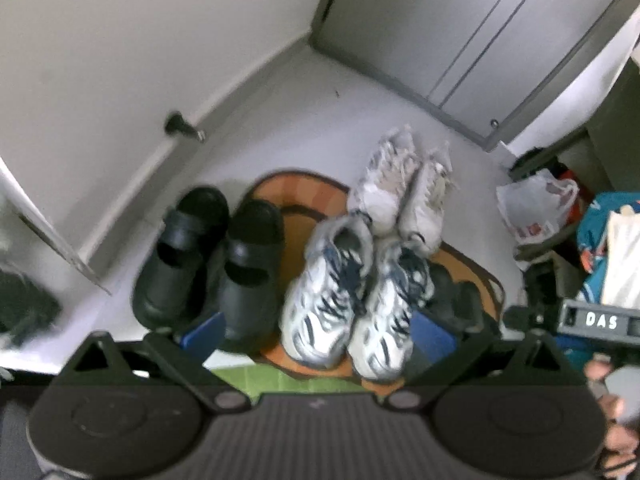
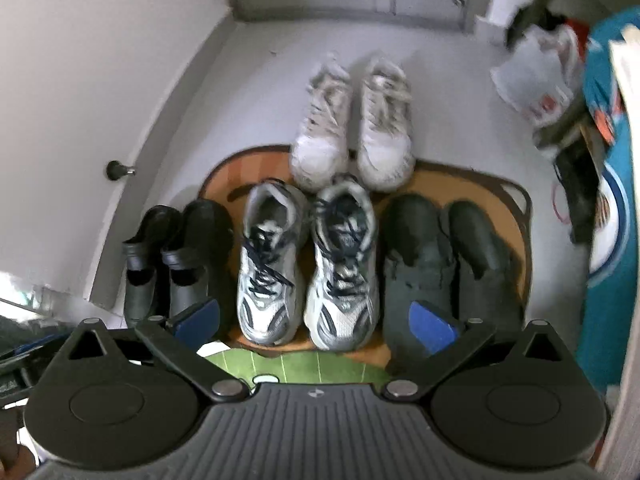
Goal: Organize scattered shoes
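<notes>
**Four pairs lined up, both tongs empty**

The left gripper (image 1: 318, 334) and right gripper (image 2: 314, 322) hang wide apart above the shoes, gripping nothing, which suggests placing is done. On the orange mat (image 2: 516, 216), silver-blue sneakers (image 2: 308, 264) sit centre, black clogs (image 2: 176, 256) left, dark shoes (image 2: 448, 264) right, white sneakers (image 2: 354, 124) far, each pair side by side for tidiness.
</notes>
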Demonstrator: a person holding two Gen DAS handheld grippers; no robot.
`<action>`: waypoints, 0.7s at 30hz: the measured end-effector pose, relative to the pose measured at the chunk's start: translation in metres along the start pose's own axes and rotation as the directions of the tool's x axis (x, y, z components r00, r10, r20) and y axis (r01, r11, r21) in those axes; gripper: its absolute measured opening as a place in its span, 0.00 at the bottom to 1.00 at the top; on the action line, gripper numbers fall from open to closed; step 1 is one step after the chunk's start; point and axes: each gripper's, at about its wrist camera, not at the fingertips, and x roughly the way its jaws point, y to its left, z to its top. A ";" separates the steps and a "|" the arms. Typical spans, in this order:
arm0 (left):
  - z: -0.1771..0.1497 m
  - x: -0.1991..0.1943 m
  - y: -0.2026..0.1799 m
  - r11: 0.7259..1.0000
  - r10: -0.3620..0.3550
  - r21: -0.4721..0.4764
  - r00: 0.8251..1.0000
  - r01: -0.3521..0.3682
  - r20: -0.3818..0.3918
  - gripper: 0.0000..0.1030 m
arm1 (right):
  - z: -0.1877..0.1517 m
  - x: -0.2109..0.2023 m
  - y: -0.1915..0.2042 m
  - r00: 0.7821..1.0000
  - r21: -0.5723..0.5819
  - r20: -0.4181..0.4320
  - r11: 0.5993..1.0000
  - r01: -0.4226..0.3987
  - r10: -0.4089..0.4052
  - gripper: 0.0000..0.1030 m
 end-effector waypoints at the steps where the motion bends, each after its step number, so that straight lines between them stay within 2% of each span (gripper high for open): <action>1: -0.001 0.000 -0.005 1.000 0.003 0.006 1.000 -0.003 0.000 0.97 | -0.001 -0.001 -0.001 1.000 0.007 0.004 1.000 0.003 -0.003 1.00; 5: 0.000 0.011 -0.015 0.999 0.011 0.044 0.999 -0.010 -0.033 0.97 | 0.002 0.003 -0.006 0.999 -0.008 -0.030 1.000 -0.026 0.025 1.00; 8: 0.001 0.017 -0.010 1.000 -0.006 0.003 0.997 0.007 -0.072 0.97 | 0.005 0.011 -0.017 0.997 0.045 -0.076 0.999 -0.029 0.032 1.00; 11: 0.003 0.017 -0.005 1.000 0.009 0.012 0.998 -0.008 -0.066 0.97 | 0.006 0.013 -0.017 0.996 0.030 -0.078 0.999 -0.035 0.037 1.00; 13: 0.005 0.014 0.008 0.998 0.041 -0.038 0.998 -0.043 -0.050 0.97 | 0.009 0.015 -0.015 0.996 0.015 -0.081 0.999 -0.042 0.043 1.00; 16: 0.006 0.009 0.020 0.994 0.016 -0.111 0.998 -0.023 -0.061 0.97 | 0.012 0.020 -0.014 0.991 0.022 -0.097 0.995 -0.093 0.094 1.00; 18: 0.006 -0.003 0.021 0.992 0.014 -0.122 0.999 -0.018 -0.036 0.97 | 0.016 0.017 -0.012 0.986 0.023 -0.074 0.989 -0.145 0.146 1.00; 21: -0.002 -0.033 0.015 0.990 0.044 -0.138 0.996 -0.033 0.073 0.98 | 0.025 0.006 -0.002 0.984 -0.037 0.010 0.984 -0.177 0.177 1.00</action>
